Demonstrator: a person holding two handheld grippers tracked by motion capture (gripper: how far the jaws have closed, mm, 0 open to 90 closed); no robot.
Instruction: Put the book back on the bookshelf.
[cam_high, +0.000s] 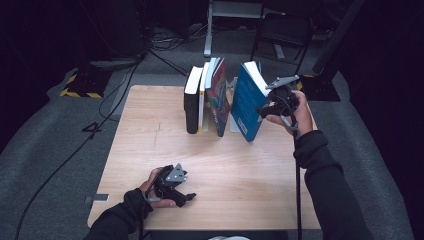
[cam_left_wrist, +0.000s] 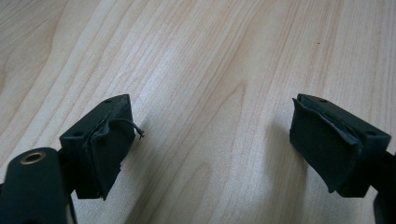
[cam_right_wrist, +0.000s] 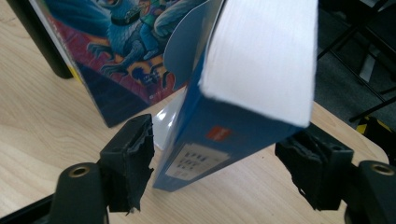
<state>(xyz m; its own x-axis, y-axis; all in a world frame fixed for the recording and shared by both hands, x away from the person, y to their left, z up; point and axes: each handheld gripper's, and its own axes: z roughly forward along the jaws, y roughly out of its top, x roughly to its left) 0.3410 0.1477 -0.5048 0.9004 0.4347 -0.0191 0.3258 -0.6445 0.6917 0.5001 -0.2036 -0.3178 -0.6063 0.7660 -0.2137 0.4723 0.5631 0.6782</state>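
Both pads of the open right gripper (cam_right_wrist: 215, 172) flank the blue book (cam_right_wrist: 219, 140), gripping nothing.

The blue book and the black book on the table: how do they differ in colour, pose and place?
The blue book has a blue cover; the black book is black. The blue book leans, tilted, apart from the row at its right end; the black book stands upright at the row's left end, against its neighbour. The blue book sits between the open jaws of the right gripper; no gripper is near the black book. Both stand on the wooden table.
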